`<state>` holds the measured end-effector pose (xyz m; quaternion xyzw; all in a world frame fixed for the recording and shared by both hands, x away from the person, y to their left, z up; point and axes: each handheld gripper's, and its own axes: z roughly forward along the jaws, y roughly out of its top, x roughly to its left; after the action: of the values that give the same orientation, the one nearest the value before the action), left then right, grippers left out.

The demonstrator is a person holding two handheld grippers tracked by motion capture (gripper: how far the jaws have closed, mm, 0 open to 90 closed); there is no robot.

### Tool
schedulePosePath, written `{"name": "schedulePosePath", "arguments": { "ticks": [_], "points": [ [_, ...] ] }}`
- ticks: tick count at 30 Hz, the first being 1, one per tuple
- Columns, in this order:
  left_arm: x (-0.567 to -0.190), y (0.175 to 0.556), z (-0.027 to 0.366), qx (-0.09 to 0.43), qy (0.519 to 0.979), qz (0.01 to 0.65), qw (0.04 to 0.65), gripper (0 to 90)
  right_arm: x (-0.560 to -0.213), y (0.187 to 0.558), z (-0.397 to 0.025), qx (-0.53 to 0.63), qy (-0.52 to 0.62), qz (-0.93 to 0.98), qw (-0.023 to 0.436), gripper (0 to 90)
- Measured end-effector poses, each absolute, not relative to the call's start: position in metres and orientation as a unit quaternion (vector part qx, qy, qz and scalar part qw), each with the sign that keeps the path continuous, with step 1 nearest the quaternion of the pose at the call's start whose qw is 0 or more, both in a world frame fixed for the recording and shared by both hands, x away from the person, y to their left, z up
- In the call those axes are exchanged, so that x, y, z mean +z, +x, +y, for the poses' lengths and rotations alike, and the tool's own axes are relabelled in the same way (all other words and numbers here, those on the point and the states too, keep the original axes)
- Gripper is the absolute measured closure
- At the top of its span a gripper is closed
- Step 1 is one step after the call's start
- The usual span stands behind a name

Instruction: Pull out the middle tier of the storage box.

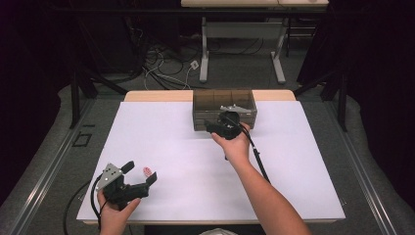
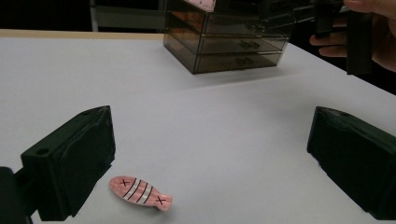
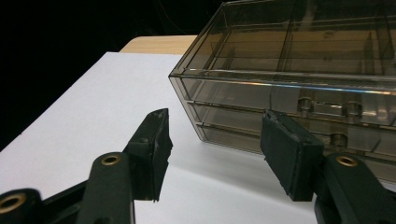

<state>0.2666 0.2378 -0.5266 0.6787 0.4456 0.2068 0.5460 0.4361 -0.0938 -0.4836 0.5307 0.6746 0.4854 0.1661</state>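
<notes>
Left gripper [image 1: 139,172] sits low at the near left corner of the table [image 1: 161,142], held in the person's left hand [image 1: 116,211]. Its jaws are spread wide, gripping nothing. A small pink fish-shaped piece [image 2: 140,192] with white stripes and two black X marks lies flat on the white table top between those jaws, close to the left-hand jaw in the left gripper view but whether it touches it, cannot tell. In the high view the fish [image 1: 147,171] shows as a tiny pink spot between the two jaw tips.

Right gripper [image 1: 215,127] is up at the far middle of the table, held in the right hand [image 1: 236,144], right at the front of a smoky see-through drawer box [image 1: 224,100]. Its jaws are also parted, nothing between them. In the right gripper view the drawer box [image 3: 299,74] fills the upper right, with stacked drawers and small knobs on their fronts; the jaws point at the lower drawers, near the front face, not clearly touching. Drawers look closed.

Fish and drawer box are well apart. Cables trail from both grippers toward the near table edge.
</notes>
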Motion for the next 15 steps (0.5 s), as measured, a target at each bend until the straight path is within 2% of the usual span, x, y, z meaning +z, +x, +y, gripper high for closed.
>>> {"name": "schedulePosePath", "arguments": {
  "ticks": [10,15],
  "points": [
    [-0.527,0.267,0.238,0.206,0.678,0.446,0.546,1.4,-0.495,0.444,-0.099,0.488,0.56,0.653,0.147,44.7],
    [-0.527,0.267,0.238,0.205,0.678,0.447,0.546,1.6,-0.498,0.447,-0.105,0.497,0.569,0.643,0.124,52.1]
  ]
}}
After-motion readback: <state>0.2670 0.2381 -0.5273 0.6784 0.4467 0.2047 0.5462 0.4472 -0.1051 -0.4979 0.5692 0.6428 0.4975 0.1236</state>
